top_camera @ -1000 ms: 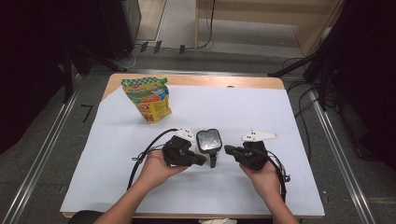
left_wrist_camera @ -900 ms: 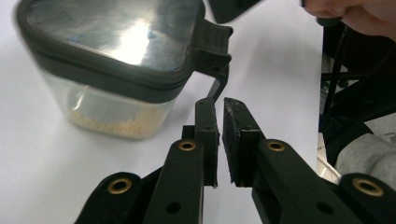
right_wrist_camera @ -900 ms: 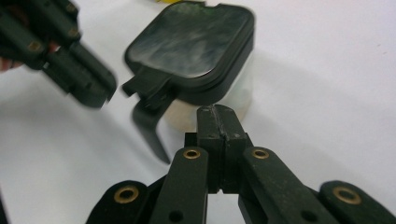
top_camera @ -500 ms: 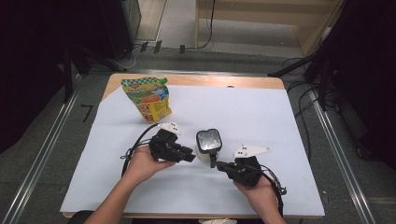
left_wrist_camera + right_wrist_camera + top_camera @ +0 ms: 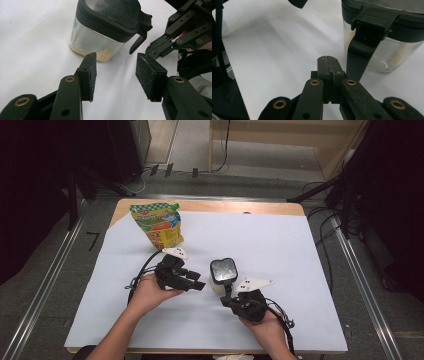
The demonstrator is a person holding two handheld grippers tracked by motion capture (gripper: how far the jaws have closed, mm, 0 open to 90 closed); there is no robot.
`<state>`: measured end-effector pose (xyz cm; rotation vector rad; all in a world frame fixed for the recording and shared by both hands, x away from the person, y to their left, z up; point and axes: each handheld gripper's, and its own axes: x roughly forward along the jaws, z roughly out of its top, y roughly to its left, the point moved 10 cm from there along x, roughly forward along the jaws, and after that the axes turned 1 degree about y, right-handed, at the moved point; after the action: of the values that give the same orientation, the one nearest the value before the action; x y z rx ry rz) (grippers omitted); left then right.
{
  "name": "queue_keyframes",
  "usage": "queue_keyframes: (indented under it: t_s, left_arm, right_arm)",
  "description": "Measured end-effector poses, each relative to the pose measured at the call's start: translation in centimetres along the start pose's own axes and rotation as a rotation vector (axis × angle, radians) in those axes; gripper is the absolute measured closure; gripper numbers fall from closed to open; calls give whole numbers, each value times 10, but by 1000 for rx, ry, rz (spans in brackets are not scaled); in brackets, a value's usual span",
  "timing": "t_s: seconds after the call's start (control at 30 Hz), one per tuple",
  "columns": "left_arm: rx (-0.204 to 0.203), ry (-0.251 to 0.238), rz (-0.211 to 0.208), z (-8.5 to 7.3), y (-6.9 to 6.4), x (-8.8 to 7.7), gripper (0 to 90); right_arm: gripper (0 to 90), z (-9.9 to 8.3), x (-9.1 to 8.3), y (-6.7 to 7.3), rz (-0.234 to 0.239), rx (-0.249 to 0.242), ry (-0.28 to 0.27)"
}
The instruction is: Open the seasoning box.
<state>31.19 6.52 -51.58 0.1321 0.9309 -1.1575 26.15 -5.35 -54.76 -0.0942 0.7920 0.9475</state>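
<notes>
- Covering most of a wooden table: white sheet, pale wood strip bare along the far edge.
- Beyond the table: grey floor, metal rails left and right, cables trailing, dark stands and a light wooden panel at the back.
- Standing near the sheet's middle: clear container with dark lid, thin layer of tan grains at the bottom, one black latch flipped down on its side.
- Standing upright toward the far left corner, well apart from the container: colourful pouch.
- Left gripper: just beside the container's left, jaws parted about halfway, just been opening, nothing between the pads, bare sheet in the gap.
- Right gripper: pads pressed together, empty, tips just beside the hanging latch at the container's near side; touching or not, cannot tell.
- Cut off at the bottom edge of the high view: both forearms.
- Hidden behind the lid from above: most of the container's body.
- Too small to read: print on the pouch.
- Cropped in the right gripper view: container top and right side.
</notes>
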Motion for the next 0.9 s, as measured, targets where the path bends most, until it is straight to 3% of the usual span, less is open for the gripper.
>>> queue_keyframes:
  t_s: [0.27,0.43,0.53,0.9]
  left_arm:
    - [2,6,4,-1,3,2,465]
    - [-5,0,4,-1,3,3,442]
    - [-4,-2,5,-1,3,3,435]
    - [-8,1,5,-2,4,3,433]
  right_arm:
    - [900,0,9,-8,-25,22,8]
    - [900,-1,10,-8,-32,9,13]
    - [900,-2,9,-10,-30,-5,18]
    - [900,-6,-2,-27,-37,38,24]
